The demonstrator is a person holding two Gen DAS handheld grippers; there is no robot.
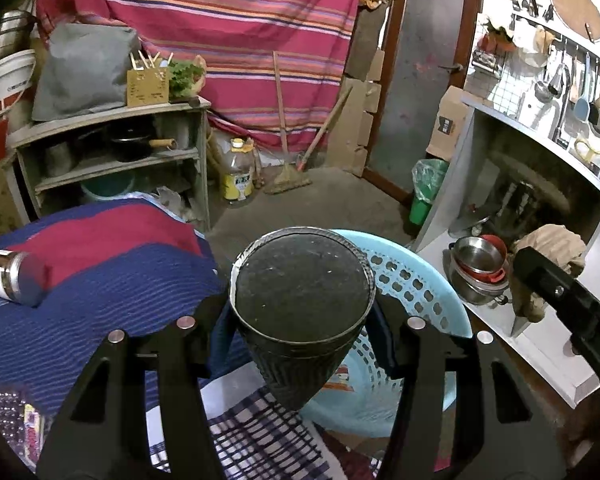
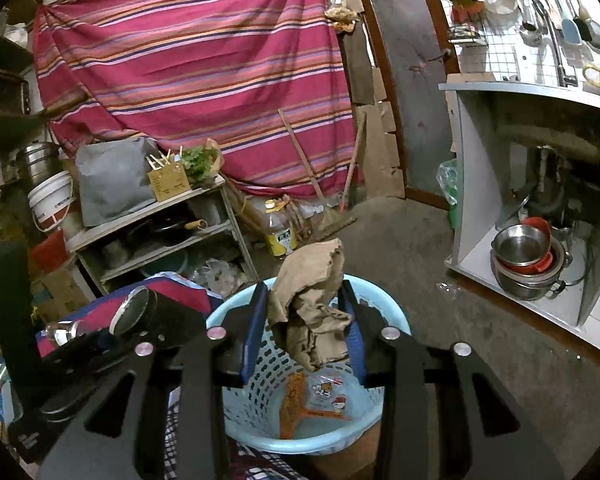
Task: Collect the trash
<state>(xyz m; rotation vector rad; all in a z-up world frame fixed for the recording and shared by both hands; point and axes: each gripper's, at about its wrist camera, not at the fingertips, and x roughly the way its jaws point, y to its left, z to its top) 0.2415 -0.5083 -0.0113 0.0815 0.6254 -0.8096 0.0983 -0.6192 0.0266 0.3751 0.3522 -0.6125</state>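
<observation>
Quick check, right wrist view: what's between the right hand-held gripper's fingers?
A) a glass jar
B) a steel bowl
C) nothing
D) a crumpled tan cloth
D: the crumpled tan cloth hangs pinched between the blue-padded fingers of the right hand-held gripper, above the light blue perforated plastic basket.

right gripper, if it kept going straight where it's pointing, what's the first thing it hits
Probably the far inner wall of the light blue basket, just beyond the brown crumpled paper held by the right gripper; depth is unclear.
</observation>
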